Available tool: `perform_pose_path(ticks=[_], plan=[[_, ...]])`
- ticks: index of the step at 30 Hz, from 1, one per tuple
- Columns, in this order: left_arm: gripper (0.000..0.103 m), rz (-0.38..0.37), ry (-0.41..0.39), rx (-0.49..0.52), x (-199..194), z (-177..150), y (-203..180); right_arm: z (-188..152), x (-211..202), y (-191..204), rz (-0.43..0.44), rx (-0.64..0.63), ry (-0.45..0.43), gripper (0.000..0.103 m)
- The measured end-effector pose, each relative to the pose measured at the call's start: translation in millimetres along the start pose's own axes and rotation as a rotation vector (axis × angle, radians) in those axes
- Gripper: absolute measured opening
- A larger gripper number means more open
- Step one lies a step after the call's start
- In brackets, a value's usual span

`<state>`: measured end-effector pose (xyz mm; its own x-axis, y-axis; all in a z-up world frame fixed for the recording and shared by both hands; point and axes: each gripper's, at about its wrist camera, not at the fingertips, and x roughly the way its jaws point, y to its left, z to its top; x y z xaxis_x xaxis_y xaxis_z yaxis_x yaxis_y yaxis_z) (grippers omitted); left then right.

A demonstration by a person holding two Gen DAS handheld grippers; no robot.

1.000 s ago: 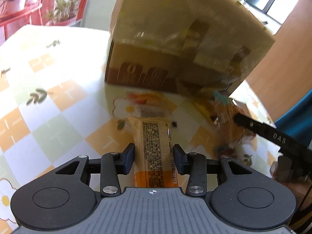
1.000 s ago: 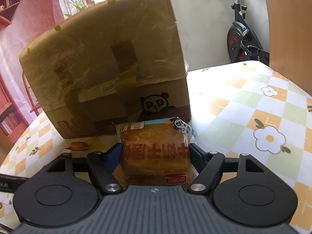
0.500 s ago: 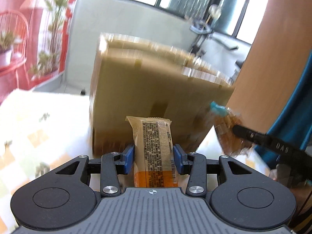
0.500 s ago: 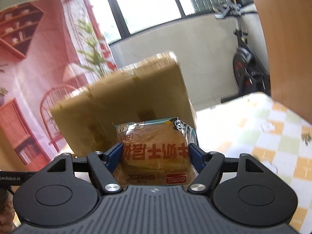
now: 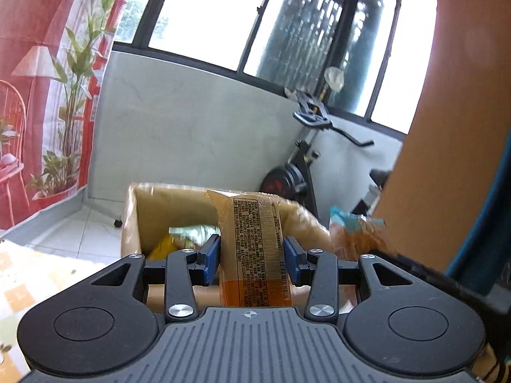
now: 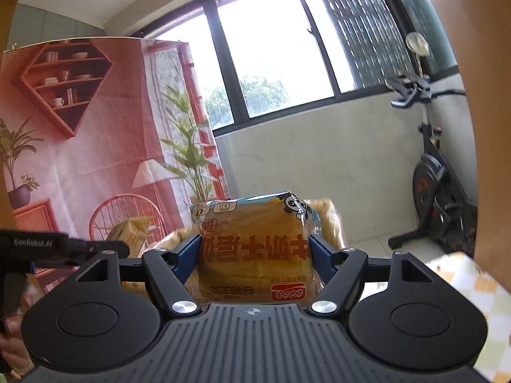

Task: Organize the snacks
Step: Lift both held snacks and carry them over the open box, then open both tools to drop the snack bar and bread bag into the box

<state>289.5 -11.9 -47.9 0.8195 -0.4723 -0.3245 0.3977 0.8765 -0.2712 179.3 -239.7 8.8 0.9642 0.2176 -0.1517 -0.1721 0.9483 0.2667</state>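
Gripping hard, the left gripper (image 5: 251,257) has its blue pads (image 5: 212,256) pressed on both sides of a long orange snack packet (image 5: 254,249), printed text panel facing the camera, its top end standing up past the fingers. Just beyond it sits the cardboard box (image 5: 150,204), top open, and the packet hangs over the near edge of that opening. Down inside the box, near its left wall, a yellow bag (image 5: 164,246) and a pale green wrapper (image 5: 193,233) are lying together. Off to the right of the box's right edge, a clear bag with blue trim (image 5: 354,233) shows, blurred. A strip of the checked tablecloth (image 5: 28,274) peeks in at the lower left.

Over on the other side, the right gripper (image 6: 254,257) is clamped on a bread loaf pack (image 6: 254,255), pads tight against both flanks, orange characters upside down and a panda printed at its top right corner. Behind the loaf, the box's rim (image 6: 330,220) is only partly visible, so I cannot tell whether the loaf is above the opening or short of it. At the left edge of this view the other gripper's black body shows, with the end of its packet (image 6: 129,231) poking out. An exercise bike (image 6: 437,172) stands by the window wall.
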Motion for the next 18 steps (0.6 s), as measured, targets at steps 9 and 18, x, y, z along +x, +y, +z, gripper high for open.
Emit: perform_pose_path(ticks=[9, 18], plan=[[0.044, 0.113, 0.046, 0.037, 61, 16, 0, 11, 67, -6, -0.041, -0.033, 0.014, 0.074], [0.048, 0.152, 0.123, 0.056, 72, 9, 16, -3, 108, -16, -0.076, -0.03, 0.09, 0.074]])
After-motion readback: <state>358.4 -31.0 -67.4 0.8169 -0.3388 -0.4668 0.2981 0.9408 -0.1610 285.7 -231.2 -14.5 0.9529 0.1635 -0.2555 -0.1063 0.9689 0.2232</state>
